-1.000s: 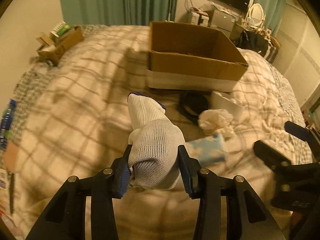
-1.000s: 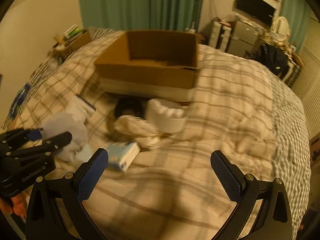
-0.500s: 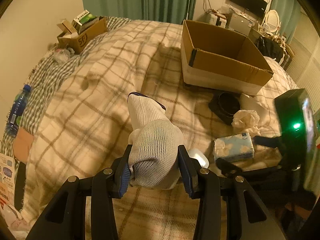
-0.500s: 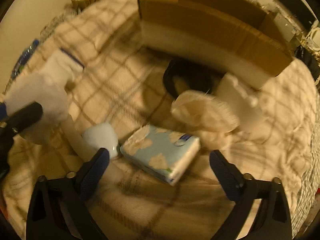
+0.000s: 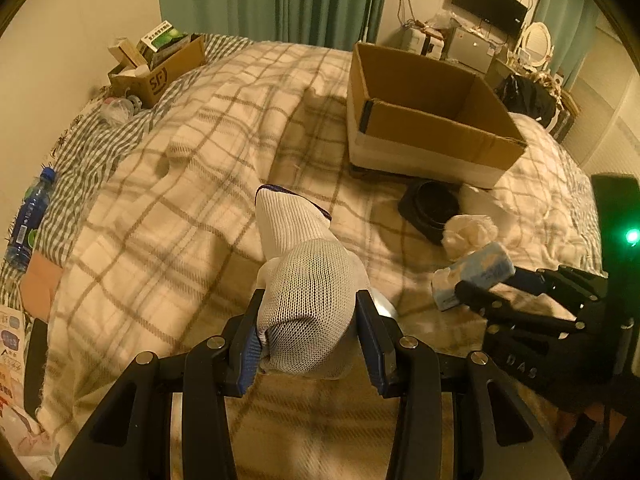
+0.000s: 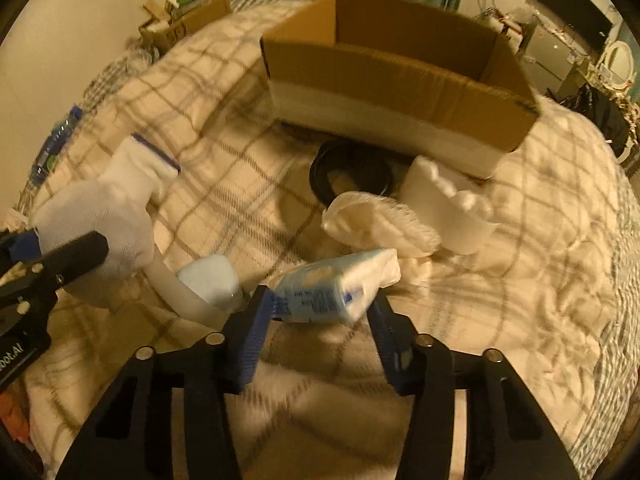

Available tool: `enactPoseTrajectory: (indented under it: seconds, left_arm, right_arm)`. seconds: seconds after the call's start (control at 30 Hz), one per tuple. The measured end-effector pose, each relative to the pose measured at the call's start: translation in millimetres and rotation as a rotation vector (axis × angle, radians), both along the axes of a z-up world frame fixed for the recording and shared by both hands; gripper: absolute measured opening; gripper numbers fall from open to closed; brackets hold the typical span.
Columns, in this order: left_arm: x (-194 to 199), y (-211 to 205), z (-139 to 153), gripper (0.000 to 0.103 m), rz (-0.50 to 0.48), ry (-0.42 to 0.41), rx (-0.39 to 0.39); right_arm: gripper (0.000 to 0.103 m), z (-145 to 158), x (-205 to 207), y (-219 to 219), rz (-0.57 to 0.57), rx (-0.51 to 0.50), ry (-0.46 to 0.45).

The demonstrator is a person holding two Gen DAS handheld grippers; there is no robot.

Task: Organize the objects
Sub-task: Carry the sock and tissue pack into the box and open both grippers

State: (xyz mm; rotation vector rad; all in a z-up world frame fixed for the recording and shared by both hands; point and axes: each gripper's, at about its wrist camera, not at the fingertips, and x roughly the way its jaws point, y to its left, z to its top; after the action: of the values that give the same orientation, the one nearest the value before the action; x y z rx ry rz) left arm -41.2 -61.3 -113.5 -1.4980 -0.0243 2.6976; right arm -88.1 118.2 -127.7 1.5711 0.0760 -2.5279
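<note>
My left gripper (image 5: 308, 340) is shut on a white knit glove (image 5: 304, 280) with a blue cuff and holds it above the plaid bed cover; the glove also shows in the right wrist view (image 6: 108, 216). My right gripper (image 6: 320, 312) is shut on a blue and white tissue pack (image 6: 336, 284), lifted a little off the bed; the pack also shows in the left wrist view (image 5: 476, 272). An open cardboard box (image 6: 400, 80) stands on the bed behind.
A black ring-shaped object (image 6: 352, 176), a crumpled white cloth (image 6: 380, 224) and a white container (image 6: 452, 208) lie in front of the box. A small pale blue object (image 6: 208, 280) lies by the glove. A second box with packets (image 5: 160, 64) sits far left.
My right gripper has closed from wide open onto the tissue pack and raised it. My left gripper has kept its hold on the glove.
</note>
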Motion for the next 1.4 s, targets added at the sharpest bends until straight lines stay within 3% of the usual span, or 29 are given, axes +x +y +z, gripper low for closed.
enactPoseTrajectory:
  seconds: [0.43, 0.63, 0.8, 1.03, 1.27, 1.4]
  left_arm:
    - [15, 36, 70, 0.044, -0.087, 0.13, 0.017]
    - [-11, 57, 107, 0.044, -0.145, 0.19, 0.038]
    - [-49, 75, 127, 0.044, -0.182, 0.232, 0.036]
    - [-120, 91, 127, 0.044, -0.2, 0.233, 0.035]
    - [-183, 107, 95, 0.044, -0.207, 0.212, 0.023]
    - [-201, 113, 73, 0.048, -0.213, 0.203, 0.037]
  right_arm:
    - [0.044, 109, 48, 27, -0.014, 0.008, 0.226]
    - [0.044, 158, 38, 41, -0.018, 0.037, 0.325]
    - [0.044, 192, 6, 54, -0.013, 0.032, 0.39]
    - [0.044, 199, -65, 73, -0.025, 0.028, 0.395]
    - [0.041, 164, -145, 93, -0.055, 0.012, 0.345]
    - [0.045, 143, -164, 101, -0.071, -0.029, 0.345]
